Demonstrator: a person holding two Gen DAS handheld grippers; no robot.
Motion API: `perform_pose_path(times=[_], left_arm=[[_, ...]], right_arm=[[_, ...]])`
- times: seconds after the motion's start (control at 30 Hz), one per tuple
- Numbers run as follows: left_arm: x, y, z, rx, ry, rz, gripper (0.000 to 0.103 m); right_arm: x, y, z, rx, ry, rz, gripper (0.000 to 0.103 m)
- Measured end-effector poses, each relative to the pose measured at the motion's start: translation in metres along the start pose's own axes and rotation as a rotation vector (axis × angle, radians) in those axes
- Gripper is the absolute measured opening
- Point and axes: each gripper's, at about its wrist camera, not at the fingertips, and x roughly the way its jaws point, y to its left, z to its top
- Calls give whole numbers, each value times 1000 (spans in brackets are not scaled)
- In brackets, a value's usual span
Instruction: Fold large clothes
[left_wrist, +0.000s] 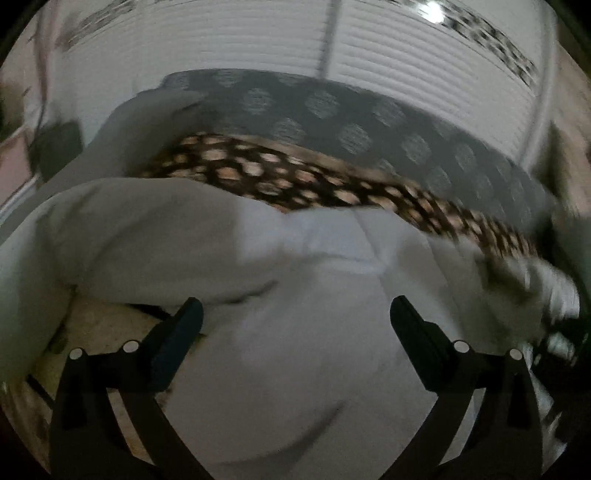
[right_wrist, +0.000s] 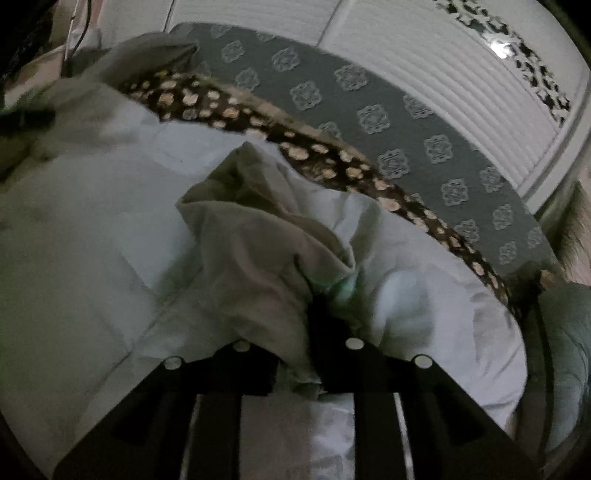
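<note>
While the left gripper (left_wrist: 295, 314) is gaping wide and empty over the pale quilted duvet (left_wrist: 147, 229), the right gripper (right_wrist: 295, 332) is pinching a bunched fold of off-white garment (right_wrist: 258, 251).

No text, label, brand, number or sign can be read in either view; both pictures are dim and blurred.
</note>
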Motion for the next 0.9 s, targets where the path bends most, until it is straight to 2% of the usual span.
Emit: perform_pose_path(times=[0.1,0.23,0.27,0.3,0.33,0.37,0.5,0.63,0.77,0.9], left_arm=[[1,-8,-6,24,11,-6,100],[1,4,-5,-30,22,9,100],[1,8,-3,-48,22,14,100],[0,10,-2,-57,21,18,100],[0,12,-1,-64,19,21,100],[-1,14,-1,-68,17,24,100],[-4,11,0,-61,11,19,100],[-4,0,-3,-30,14,-1,100],[-5,-21,-14,34,40,-59,100],[-9,-63,-23,106,53,-141,100]], right_arm=[[-15,6,-11,52,-27,20,21],[-30,4,-18,42,-59,-12,28],[-29,5,-18,17,-74,-35,41],[-27,6,-18,0,-81,-57,75],[-27,6,-18,-16,-86,-82,98],[-29,7,-18,-40,-117,-66,102],[-32,8,-16,-52,-141,-71,101],[-51,-5,-10,17,-186,-36,101],[-83,-51,-8,206,-252,-60,101],[-87,-112,-24,446,-231,-67,102]])
